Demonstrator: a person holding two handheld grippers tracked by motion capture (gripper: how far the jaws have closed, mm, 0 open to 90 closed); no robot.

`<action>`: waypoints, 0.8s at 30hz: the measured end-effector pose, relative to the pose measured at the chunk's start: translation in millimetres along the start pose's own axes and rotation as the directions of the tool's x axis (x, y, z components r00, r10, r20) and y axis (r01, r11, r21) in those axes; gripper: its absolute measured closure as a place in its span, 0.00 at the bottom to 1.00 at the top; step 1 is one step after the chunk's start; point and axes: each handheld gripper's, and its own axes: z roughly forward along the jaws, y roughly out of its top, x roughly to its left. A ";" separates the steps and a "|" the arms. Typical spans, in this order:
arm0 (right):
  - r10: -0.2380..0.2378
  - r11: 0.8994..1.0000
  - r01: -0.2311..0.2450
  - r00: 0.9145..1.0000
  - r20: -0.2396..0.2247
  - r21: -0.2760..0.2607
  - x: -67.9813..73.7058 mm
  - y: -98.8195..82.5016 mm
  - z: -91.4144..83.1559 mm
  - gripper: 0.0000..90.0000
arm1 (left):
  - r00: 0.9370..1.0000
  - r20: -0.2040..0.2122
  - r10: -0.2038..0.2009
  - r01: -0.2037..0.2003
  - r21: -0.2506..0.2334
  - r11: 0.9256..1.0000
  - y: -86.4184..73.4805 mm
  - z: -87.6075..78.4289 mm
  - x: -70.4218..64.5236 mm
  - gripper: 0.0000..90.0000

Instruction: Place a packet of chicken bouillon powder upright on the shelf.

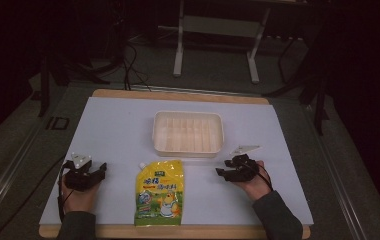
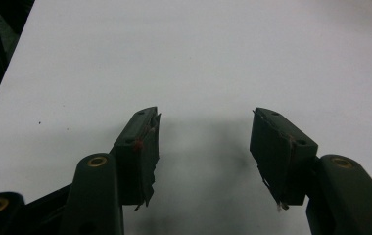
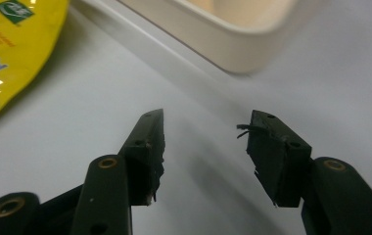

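The left claw (image 1: 94, 171) rests low on the white desk (image 1: 118, 125) with its jaws spread and nothing between them, well apart from the yellow spouted pouch (image 1: 160, 192), which lies flat and untouched at the near edge, just in front of the empty cream tray (image 1: 188, 116). The right claw (image 1: 223, 172) hangs to the right of the pouch, turned toward it, jaws parted and empty. By my reading the work has hardly begun: the pouch is yet to be grasped, lifted and, presumably, laid in the tray.
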 end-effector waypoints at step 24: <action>-0.119 0.991 0.127 0.984 -0.129 0.052 35.1 37.5 36.2 0.53 | 1.000 0.005 0.010 -0.010 0.009 1.000 0.4 0.8 -0.6 0.49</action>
